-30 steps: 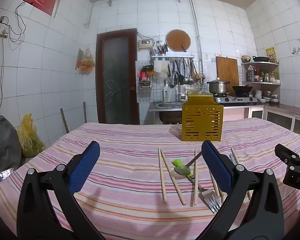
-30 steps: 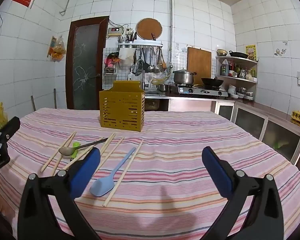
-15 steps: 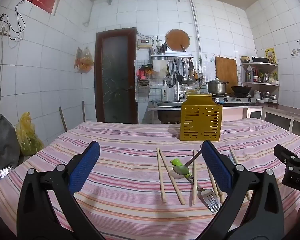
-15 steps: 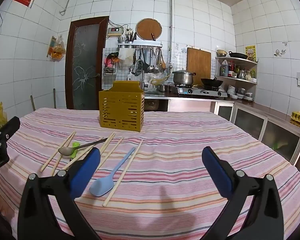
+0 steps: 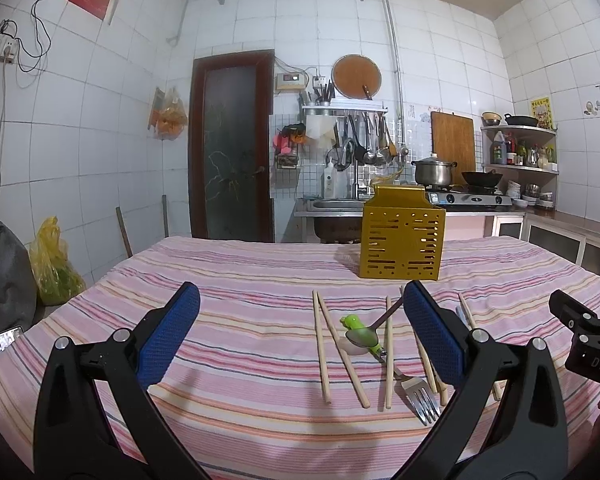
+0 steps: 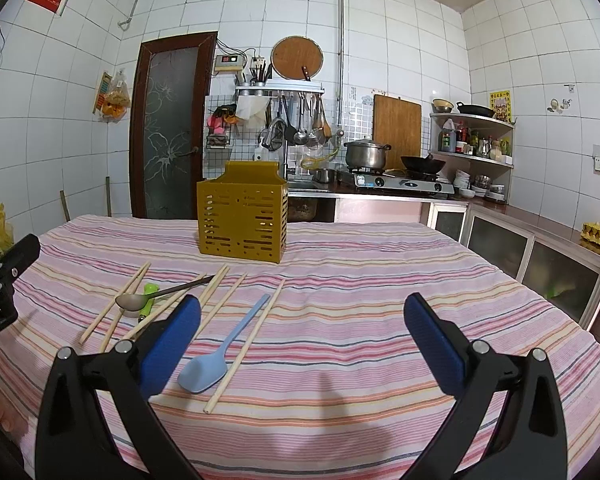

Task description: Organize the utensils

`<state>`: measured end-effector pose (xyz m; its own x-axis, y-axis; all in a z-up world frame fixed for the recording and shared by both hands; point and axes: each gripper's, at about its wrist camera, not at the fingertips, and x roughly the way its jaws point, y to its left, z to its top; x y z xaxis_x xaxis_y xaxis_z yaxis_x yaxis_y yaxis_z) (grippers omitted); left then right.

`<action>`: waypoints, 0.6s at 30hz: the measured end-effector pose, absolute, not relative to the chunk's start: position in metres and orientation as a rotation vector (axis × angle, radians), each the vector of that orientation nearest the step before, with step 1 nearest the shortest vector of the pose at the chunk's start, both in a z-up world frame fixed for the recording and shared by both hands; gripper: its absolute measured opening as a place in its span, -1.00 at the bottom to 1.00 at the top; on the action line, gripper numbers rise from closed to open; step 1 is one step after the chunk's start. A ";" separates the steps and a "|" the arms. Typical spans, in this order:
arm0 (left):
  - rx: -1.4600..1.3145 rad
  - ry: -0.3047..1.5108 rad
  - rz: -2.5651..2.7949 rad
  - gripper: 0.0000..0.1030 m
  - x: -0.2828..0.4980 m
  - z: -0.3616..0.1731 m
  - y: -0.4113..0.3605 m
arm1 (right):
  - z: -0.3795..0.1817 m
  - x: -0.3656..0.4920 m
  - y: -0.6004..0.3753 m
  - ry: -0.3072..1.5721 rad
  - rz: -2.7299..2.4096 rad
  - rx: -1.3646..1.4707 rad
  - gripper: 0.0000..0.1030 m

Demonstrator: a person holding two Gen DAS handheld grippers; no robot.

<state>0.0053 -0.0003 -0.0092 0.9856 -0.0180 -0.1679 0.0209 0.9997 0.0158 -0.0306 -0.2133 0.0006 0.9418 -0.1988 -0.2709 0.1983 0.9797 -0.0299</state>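
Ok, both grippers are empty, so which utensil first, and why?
Probably lower the right gripper onto the blue spoon: it lies nearest, apart from the pile, while the metal spoon rests across the green-handled fork. Nothing is in the yellow holder yet, as far as shows.

Home kitchen, small and lived-in. White tiled walls (image 6: pixel 400 40) all round; gas stove (image 6: pixel 400 184) center right of frame with steel pot (image 6: pixel 366 154) and black wok (image 6: pixel 422 164). Ladles on a wall rack (image 6: pixel 300 120) at center, wooden cutting board (image 6: pixel 397 128) beside it, corner shelf (image 6: pixel 474 136) of bottles at right, sink (image 5: pixel 332 204) mid-frame, dark glass-panel door (image 6: pixel 168 128) at left.
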 end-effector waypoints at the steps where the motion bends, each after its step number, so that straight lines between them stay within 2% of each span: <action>1: 0.017 0.169 -0.020 0.91 0.005 -0.010 0.000 | 0.002 -0.032 -0.216 0.276 -0.205 -0.002 0.92; 18: 0.015 0.177 -0.022 0.91 0.007 -0.009 0.001 | 0.002 -0.032 -0.217 0.274 -0.206 -0.002 0.92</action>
<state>0.0065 0.0008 -0.0090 0.9842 -0.0203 -0.1759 0.0230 0.9996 0.0135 -0.0322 -0.2169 0.0025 0.9417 -0.2027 -0.2686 0.2021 0.9789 -0.0301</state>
